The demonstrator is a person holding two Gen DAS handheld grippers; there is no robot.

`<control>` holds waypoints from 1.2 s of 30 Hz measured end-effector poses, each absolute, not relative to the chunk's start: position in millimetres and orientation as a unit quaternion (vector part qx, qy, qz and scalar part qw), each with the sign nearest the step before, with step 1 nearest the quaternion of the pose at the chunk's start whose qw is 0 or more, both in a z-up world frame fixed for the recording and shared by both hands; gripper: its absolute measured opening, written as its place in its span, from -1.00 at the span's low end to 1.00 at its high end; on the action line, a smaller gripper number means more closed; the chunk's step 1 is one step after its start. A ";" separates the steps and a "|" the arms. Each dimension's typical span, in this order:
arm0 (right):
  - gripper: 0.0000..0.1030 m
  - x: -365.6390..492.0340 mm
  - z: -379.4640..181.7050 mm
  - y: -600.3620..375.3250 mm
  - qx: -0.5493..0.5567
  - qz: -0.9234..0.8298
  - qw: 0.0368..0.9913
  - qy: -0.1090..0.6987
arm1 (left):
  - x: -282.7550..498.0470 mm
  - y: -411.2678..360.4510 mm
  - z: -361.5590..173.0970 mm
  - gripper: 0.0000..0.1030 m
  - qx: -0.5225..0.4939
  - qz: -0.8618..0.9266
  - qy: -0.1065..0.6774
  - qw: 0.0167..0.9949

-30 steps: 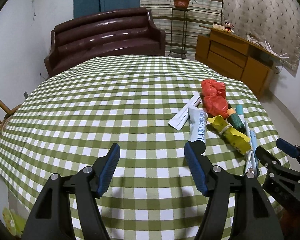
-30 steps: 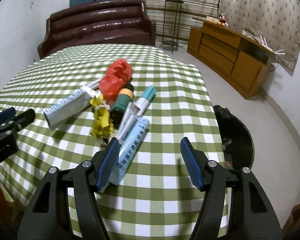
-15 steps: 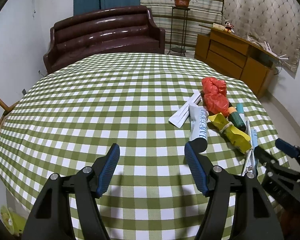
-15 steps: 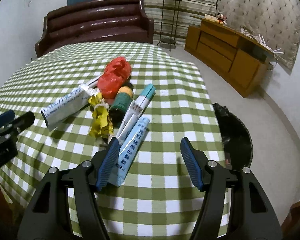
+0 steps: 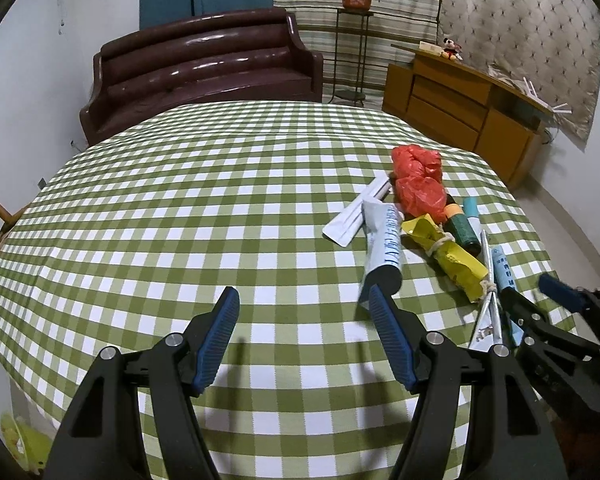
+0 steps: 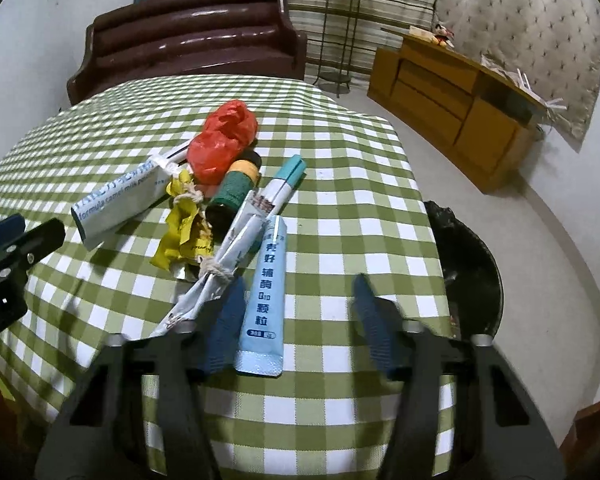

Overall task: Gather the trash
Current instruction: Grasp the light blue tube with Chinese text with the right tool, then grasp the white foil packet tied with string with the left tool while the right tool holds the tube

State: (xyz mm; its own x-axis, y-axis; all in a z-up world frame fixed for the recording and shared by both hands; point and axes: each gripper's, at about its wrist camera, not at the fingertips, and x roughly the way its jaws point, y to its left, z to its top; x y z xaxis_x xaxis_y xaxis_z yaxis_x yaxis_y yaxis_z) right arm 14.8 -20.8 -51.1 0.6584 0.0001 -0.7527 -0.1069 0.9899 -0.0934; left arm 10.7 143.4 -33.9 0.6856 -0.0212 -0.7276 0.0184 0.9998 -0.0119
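Jaws of right gripper [image 6: 296,312] closing around blue sachet [image 6: 265,292].

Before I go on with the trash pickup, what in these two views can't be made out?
- Right hand-held gripper, right wrist view: motion-blurred while its jaws have just been closing; contact with the light blue sachet unclear.
- Black bin, right wrist view: contents hidden by the table edge.
- Green bottle, left wrist view: label too small.
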 end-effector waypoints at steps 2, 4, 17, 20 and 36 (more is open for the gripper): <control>-0.45 14.9 -52.6 -23.0 -0.056 0.038 0.907 0.415 | 10.1 140.4 -33.6 0.28 -0.001 -0.013 0.397 0.918; -0.63 14.2 -52.3 -24.7 -0.058 0.036 0.907 0.415 | 9.3 135.4 -33.1 0.28 0.002 -0.016 0.398 0.917; -0.64 2.2 -35.2 -78.2 -0.031 0.012 0.920 0.390 | 2.0 84.5 -31.7 0.28 0.017 -0.064 0.401 0.914; -0.64 -0.5 -33.3 -94.1 -0.027 0.005 0.922 0.387 | 0.8 68.9 -35.0 0.28 0.019 -0.080 0.408 0.909; -0.63 -3.8 -36.6 -135.7 -0.001 0.002 0.923 0.384 | 2.4 18.0 -58.5 -0.33 0.065 -0.103 0.423 0.898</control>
State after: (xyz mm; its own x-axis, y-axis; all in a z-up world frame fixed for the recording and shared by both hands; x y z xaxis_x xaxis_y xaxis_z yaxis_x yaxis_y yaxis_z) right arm -3.8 -135.7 -36.6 0.7053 0.0023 -0.7089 -0.0039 1.0000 -0.0007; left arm 2.4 18.0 -58.5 0.6203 -0.1301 -0.7735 0.2401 0.9703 0.0294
